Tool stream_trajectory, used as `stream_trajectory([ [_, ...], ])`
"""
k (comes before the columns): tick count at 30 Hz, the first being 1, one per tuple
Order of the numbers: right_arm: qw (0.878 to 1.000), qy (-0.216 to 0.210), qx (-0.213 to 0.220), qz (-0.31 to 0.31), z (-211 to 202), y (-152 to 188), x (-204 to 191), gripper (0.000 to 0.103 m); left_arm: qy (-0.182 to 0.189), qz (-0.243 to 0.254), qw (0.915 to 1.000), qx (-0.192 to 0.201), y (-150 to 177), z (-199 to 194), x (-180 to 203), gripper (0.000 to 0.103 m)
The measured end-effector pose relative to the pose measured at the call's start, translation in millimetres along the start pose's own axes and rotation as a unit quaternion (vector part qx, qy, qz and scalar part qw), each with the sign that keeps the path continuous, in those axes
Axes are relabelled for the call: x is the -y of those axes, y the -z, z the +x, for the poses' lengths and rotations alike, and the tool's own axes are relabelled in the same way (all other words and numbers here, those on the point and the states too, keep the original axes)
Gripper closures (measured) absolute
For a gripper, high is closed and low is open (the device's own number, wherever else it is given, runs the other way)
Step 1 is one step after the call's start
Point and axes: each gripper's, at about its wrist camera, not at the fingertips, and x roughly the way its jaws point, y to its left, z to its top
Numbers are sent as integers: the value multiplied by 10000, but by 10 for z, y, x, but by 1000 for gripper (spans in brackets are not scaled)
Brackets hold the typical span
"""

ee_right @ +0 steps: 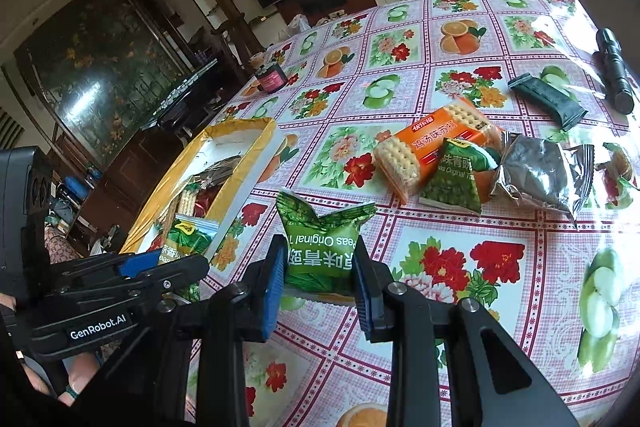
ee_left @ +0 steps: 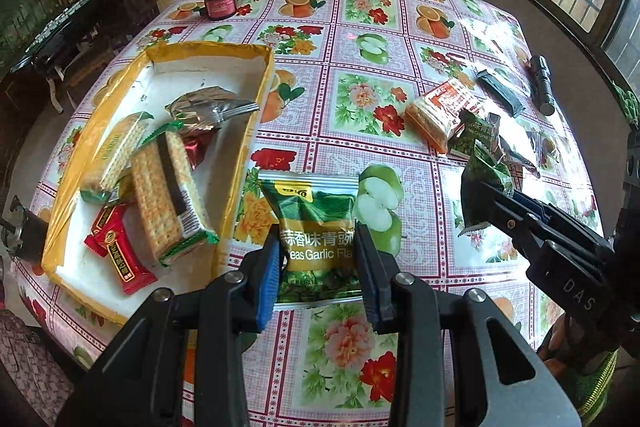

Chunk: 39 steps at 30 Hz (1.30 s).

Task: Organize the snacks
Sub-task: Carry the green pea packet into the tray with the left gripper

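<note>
The sorting looks roughly half done: the shallow yellow-rimmed cardboard tray (ee_left: pixel 256 95) near the table's left edge already holds cracker packs, red sachets and a silver pouch, while an orange cracker pack (ee_right: pixel 436 143), a small green pea sachet (ee_right: pixel 452 179), a crinkled silver foil pouch (ee_right: pixel 540 175) and a black wrapper (ee_right: pixel 548 103) wait toward the right edge (the black torch beside them is no snack). The left gripper (ee_left: pixel 316 259) pinches a green garlic-pea packet (ee_left: pixel 316 223) just beside the tray; the right gripper (ee_right: pixel 320 267), angled downward, clamps a green original-pea packet (ee_right: pixel 320 247) above the flowered tablecloth (ee_right: pixel 500 279).
</note>
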Motion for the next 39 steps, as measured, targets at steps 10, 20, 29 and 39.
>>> stream_trajectory([
  [10, 9998, -62, 15, -162, -39, 52, -211, 72, -106, -7, 9997, 202, 138, -196, -115, 66],
  [20, 9996, -88, -14, -254, -13, 58, -314, 72, -265, -32, 9986, 449, 156, -328, -203, 66],
  [29, 9994, -147, -65, -315, 36, 54, -391, 72, -370, -158, 9980, 479, 165, -333, -342, 66],
  [39, 9985, -282, -196, -436, 158, 39, -547, 72, -529, -355, 9965, 545, 149, -360, -568, 66],
])
